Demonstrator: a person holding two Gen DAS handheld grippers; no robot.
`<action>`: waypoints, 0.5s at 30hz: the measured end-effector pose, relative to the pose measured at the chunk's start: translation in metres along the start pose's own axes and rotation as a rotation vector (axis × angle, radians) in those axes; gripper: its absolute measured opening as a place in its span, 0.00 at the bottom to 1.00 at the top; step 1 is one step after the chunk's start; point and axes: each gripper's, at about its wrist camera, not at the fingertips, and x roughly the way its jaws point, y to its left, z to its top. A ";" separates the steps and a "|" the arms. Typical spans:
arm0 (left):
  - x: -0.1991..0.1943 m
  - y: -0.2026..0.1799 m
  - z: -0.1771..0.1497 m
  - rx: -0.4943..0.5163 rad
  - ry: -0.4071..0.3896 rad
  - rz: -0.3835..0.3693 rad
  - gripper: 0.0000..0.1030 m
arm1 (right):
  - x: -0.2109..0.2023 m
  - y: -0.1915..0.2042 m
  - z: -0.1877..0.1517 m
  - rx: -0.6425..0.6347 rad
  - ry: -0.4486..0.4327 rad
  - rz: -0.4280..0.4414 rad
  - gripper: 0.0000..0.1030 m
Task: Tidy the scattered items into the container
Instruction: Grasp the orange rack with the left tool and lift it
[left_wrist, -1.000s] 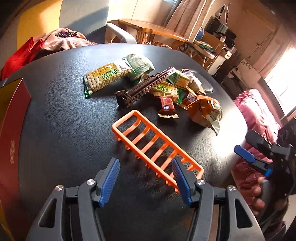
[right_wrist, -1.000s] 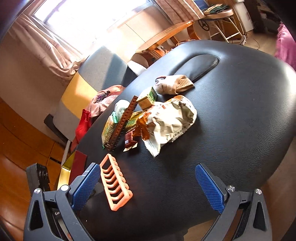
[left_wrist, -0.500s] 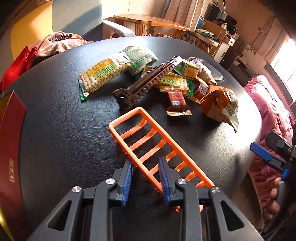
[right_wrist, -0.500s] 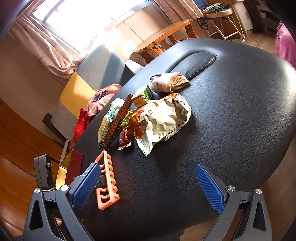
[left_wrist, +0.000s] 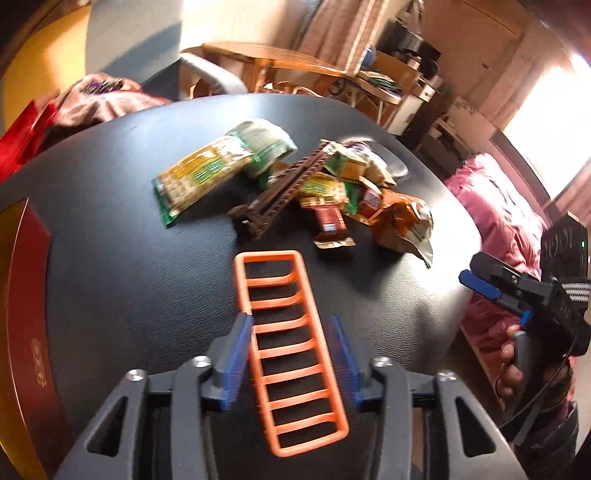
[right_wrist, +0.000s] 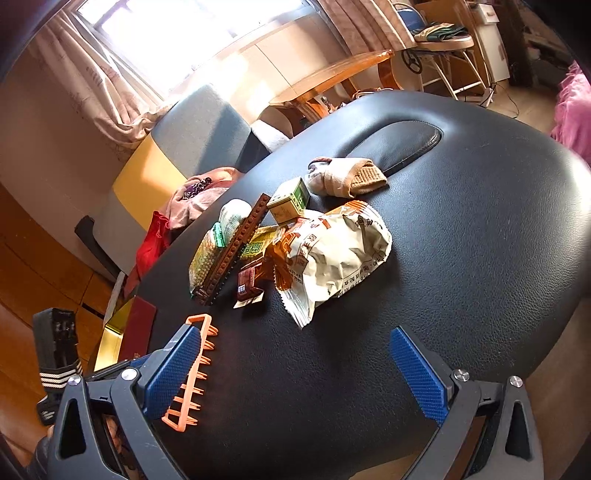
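Lying flat on the black padded surface (left_wrist: 110, 288), an orange plastic rack (left_wrist: 290, 354) is seen between the blue pads of the left tongs (left_wrist: 291, 363). The jaws of these tongs are opening; the left pad sits close against the rack's long edge, while the right pad stands clear of the other edge, so the rack is not clamped. In the right wrist view the same rack (right_wrist: 192, 373) is seen edge-on, with its short prongs showing along one side.

The right tongs (right_wrist: 295, 373) are held wide open above the surface, with nothing between their pads. In the left wrist view they (left_wrist: 491, 293) are seen off the surface's right edge, gripped by a hand (left_wrist: 513, 369).

Beyond the rack, a heap of scattered items is gathered: a green-and-yellow cracker pack (left_wrist: 201, 177), a brown toy brick strip (left_wrist: 280, 195), a small green box (right_wrist: 290, 201), a large crumpled snack bag (right_wrist: 340, 254) and a rolled beige sock (right_wrist: 351, 177). A red and gold box (left_wrist: 26, 332) is visible at the surface's left edge.
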 end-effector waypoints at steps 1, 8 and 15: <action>0.004 -0.004 0.001 0.016 0.008 0.012 0.50 | 0.000 0.001 0.000 -0.002 0.000 -0.003 1.00; 0.013 -0.010 0.003 0.022 -0.009 0.131 0.50 | -0.001 0.008 0.004 -0.046 -0.016 -0.024 1.00; 0.004 -0.007 -0.002 0.031 -0.031 0.119 0.50 | 0.002 0.009 0.009 -0.053 -0.035 -0.045 1.00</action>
